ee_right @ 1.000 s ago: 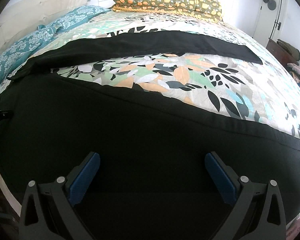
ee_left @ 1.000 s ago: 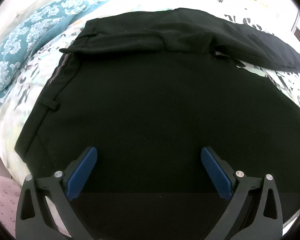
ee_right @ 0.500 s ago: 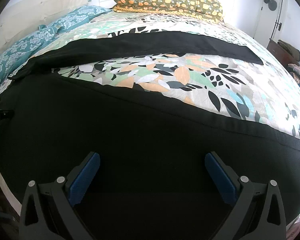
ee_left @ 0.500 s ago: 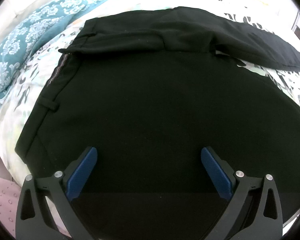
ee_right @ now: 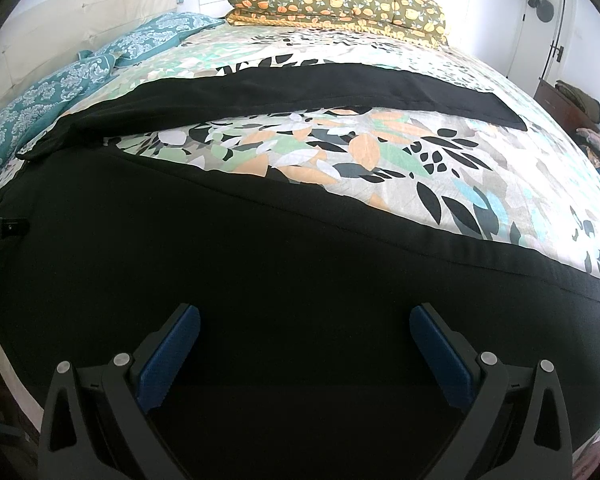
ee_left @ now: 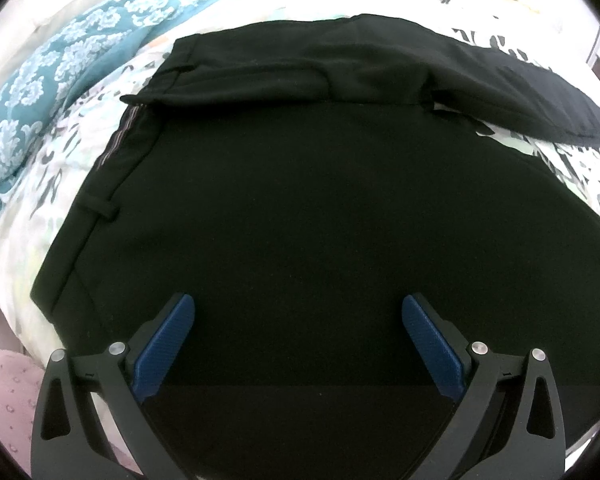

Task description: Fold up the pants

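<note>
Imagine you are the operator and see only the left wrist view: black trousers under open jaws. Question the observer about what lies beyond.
Operator: Where do the legs end?
Observer: The black trousers spread in a V; the far leg's hem lies flat on the leaf-print bedspread.
Operator: What's past them?
Observer: A folded olive quilt with orange flowers at the bed's far edge.
Operator: The other gripper?
Observer: The right gripper has its jaws open over the near leg.

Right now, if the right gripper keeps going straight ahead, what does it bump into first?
Probably the black pants. The right gripper is open above the near leg, and that cloth fills the view ahead. The leafy bedspread comes after. Depth is hard to judge.
</note>
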`<control>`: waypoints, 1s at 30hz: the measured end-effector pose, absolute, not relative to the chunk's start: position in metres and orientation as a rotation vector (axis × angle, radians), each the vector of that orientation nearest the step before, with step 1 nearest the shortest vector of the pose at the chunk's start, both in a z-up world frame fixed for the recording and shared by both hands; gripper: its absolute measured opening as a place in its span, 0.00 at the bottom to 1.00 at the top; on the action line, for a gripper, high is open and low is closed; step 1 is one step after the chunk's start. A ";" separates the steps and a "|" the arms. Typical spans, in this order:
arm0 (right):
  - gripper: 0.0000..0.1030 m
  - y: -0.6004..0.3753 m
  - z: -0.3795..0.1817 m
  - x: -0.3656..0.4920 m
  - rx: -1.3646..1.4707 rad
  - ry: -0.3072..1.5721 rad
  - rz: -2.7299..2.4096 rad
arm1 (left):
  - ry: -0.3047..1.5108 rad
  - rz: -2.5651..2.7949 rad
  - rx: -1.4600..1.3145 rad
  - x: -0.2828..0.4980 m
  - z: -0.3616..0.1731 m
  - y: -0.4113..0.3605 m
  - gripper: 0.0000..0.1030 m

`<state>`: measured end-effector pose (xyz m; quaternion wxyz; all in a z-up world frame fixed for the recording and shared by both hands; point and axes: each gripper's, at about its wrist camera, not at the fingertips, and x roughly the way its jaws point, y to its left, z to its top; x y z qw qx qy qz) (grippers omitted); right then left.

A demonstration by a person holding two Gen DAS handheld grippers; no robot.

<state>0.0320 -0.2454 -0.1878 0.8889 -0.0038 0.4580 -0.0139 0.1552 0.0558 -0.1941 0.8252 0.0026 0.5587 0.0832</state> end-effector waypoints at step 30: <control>1.00 -0.268 -0.158 0.035 0.093 0.956 -0.001 | 1.034 0.196 -0.066 0.179 -0.150 0.059 0.99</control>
